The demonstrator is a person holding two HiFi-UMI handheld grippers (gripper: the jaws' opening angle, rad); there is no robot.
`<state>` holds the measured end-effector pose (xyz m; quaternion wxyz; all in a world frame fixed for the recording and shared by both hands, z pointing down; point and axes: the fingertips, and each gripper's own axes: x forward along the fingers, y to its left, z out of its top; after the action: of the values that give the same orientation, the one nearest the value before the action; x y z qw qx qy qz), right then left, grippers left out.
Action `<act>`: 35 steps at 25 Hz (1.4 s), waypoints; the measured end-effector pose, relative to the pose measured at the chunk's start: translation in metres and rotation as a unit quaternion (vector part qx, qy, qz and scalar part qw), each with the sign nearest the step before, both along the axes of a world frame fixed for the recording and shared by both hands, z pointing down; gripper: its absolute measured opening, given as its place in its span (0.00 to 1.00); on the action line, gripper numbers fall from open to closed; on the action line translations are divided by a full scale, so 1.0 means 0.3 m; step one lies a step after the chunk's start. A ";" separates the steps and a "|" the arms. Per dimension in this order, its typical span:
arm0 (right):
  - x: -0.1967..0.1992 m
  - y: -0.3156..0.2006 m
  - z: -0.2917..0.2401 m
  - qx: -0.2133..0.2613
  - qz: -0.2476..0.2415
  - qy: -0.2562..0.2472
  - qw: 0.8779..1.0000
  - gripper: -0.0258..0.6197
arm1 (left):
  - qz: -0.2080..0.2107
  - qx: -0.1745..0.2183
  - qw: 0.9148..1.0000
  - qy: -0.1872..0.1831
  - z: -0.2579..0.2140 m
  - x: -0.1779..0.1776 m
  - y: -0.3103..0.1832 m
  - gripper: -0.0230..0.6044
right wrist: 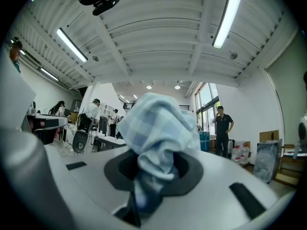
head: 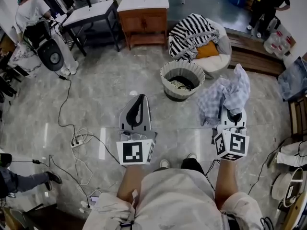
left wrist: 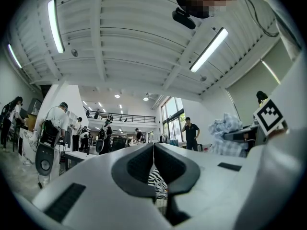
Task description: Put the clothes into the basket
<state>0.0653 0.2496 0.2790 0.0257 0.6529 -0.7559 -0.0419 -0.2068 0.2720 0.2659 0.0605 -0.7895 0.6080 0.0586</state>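
Right gripper [head: 233, 115] [right wrist: 156, 176]: jaws clamped on a checked pale-blue and white cloth [head: 225, 92] [right wrist: 158, 128]. The cloth bunches up above the jaws and hangs down through the gap between them. In the head view it drapes over the gripper's front end, hiding the tips.

Left gripper [head: 138, 97] [left wrist: 153, 150]: jaws together, tips touching, nothing between them. It is held beside the right one, well apart, at the left of the head view.

The round woven grey-and-white basket [head: 168, 87] stands on the pale marble floor [head: 105, 90] ahead of the person. It sits between the lines of the two grippers and nearer the right one. Some light patterned fabric [head: 180, 84] already lies in it. The held cloth is up in the air to the right of the basket, near it but not over its opening and not touching it.

Behind the basket is a round cushioned seat with a black-and-white zigzag blanket [head: 192, 32] and an orange cushion [head: 207, 49]. A brown wooden cabinet with white top [head: 144, 23] stands further back. A white power strip with cables [head: 76, 140] lies on the floor at left.
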 end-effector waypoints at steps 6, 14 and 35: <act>-0.047 0.005 -0.007 -0.004 -0.001 0.001 1.000 0.14 | 0.004 -0.009 1.000 0.011 0.015 -0.049 -0.003 0.05; -0.049 -0.037 0.013 -0.002 -0.005 0.008 1.000 0.14 | 0.006 -0.009 1.000 0.008 0.033 -0.038 -0.046 0.05; 0.171 -0.731 0.140 -0.034 -0.047 -0.026 0.998 0.14 | -0.004 -0.034 0.999 -0.016 0.102 0.272 -0.705 0.05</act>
<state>0.1165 0.0304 0.3211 0.0260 0.6160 -0.7873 -0.0005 -0.1251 0.0605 0.2964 0.0434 -0.7897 0.6114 0.0245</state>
